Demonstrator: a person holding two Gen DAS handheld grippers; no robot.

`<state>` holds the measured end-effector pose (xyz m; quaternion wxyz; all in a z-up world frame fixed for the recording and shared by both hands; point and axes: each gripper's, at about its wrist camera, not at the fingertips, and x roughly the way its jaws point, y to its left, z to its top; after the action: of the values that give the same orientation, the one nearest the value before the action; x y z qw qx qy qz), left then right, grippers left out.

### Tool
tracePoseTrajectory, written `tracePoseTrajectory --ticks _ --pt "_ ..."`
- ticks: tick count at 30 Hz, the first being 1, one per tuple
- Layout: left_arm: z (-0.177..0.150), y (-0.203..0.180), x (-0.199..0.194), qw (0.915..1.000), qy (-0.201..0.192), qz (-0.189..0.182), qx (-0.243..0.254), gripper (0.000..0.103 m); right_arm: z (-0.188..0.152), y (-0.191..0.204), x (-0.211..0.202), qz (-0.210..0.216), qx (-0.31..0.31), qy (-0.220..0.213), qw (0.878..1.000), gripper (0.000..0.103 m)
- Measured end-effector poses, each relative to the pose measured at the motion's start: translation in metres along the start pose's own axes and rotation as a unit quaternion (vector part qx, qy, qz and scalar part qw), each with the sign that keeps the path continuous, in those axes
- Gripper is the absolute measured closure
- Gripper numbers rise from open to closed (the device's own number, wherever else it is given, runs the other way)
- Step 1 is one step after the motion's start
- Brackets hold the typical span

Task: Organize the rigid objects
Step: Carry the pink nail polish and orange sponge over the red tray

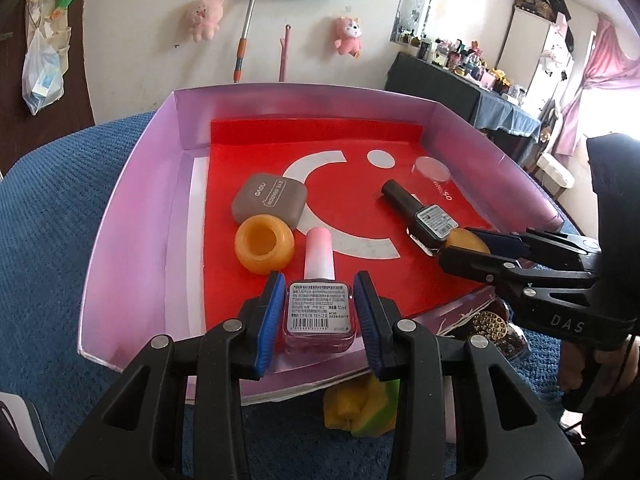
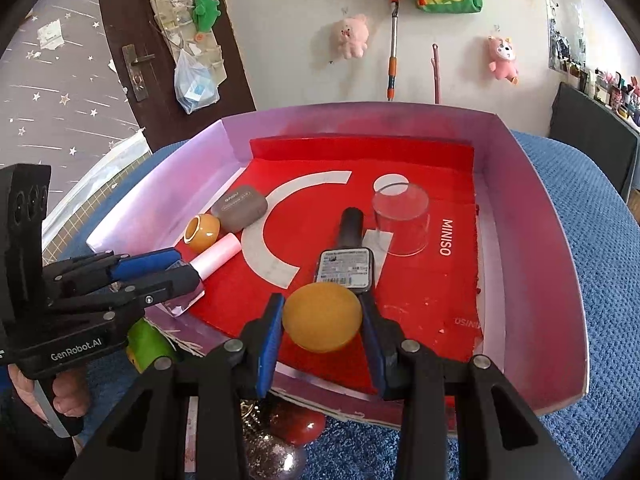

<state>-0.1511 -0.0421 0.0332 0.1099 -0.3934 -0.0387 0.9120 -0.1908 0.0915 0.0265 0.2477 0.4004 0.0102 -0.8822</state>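
Placing looks like the step in hand on both sides. In the left wrist view, the left gripper [image 1: 318, 312] has its jaws clamped on the glass body of the pink nail polish bottle [image 1: 319, 300], low over the near edge of the pink tray [image 1: 132, 216]; next it calls for setting down and letting go. In the right wrist view, the right gripper [image 2: 322, 322] has its jaws narrowed on the orange lid [image 2: 322, 317], just short of the dark polish bottle [image 2: 347, 256] lying on the red liner [image 2: 432, 292].
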Motion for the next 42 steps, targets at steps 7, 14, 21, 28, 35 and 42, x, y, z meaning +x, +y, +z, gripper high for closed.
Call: tracePoseTrajectory --ticks 7,14,21,28,35,42 --pt "0.008 -0.001 0.006 0.9998 0.017 0.012 0.002 0.07 0.005 -0.002 0.007 -0.002 0.003 0.004 1.0 0.063" --pt "0.012 0.003 0.01 0.9997 0.014 0.017 -0.006 0.069 0.011 -0.003 0.015 -0.012 0.004 0.004 1.0 0.063" --pt "0.012 0.002 0.015 0.9996 0.003 0.027 -0.006 0.069 0.016 -0.011 0.018 -0.035 0.014 0.002 0.999 0.063" --pt "0.012 0.005 0.017 0.9996 0.0 0.028 -0.01 0.069 0.021 -0.014 0.024 -0.048 0.017 0.005 0.999 0.063" --pt "0.011 0.006 0.017 0.9997 0.003 0.02 -0.017 0.069 0.021 -0.014 0.026 -0.049 0.016 0.007 0.999 0.063" --pt "0.01 0.004 0.018 0.9996 0.005 0.025 -0.011 0.068 0.021 -0.014 0.026 -0.047 0.018 0.006 0.999 0.063"
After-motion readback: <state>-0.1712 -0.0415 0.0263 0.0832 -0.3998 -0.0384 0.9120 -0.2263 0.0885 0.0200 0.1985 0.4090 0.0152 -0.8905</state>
